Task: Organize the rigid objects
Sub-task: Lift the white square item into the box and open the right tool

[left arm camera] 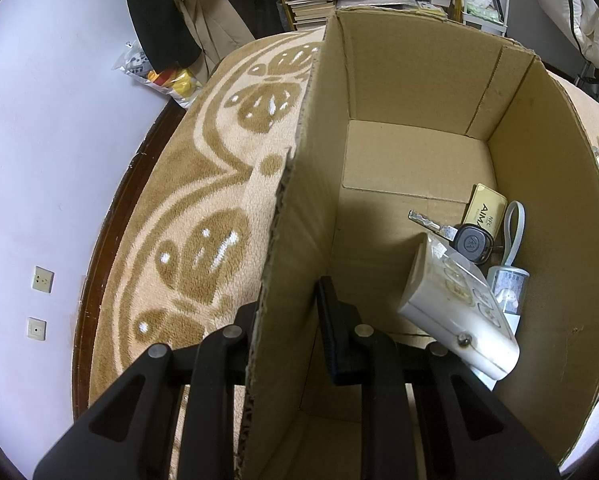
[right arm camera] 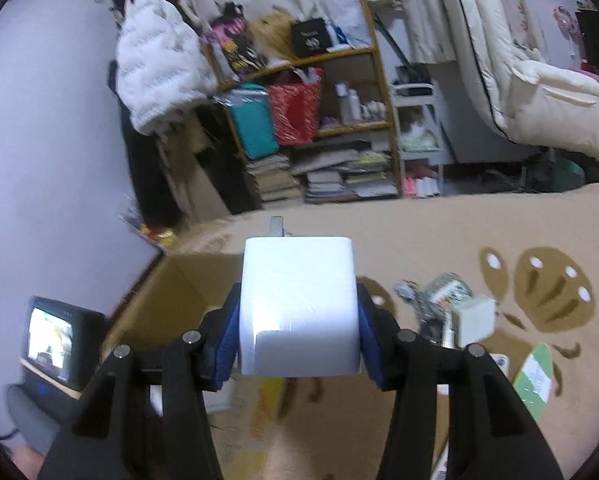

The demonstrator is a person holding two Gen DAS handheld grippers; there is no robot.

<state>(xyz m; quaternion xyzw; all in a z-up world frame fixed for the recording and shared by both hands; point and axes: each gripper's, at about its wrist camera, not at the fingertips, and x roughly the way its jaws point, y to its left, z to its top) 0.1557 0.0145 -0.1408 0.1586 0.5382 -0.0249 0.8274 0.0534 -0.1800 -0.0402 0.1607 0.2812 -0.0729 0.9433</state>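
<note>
Step in hand: transfer of one item into the cardboard box. Left gripper has its fingers closed on the box's side wall, steadying it on the patterned blanket. Right gripper holds a white charger block pinched between its fingers, raised above the box's edge. Box already holds a power strip, car key, and card. Next, probably: carry the block over the opening, lower, release. More items remain on the blanket.

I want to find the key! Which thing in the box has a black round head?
The car key, lying between the gold card and the white power strip. Only it has a silver blade and black head.
</note>
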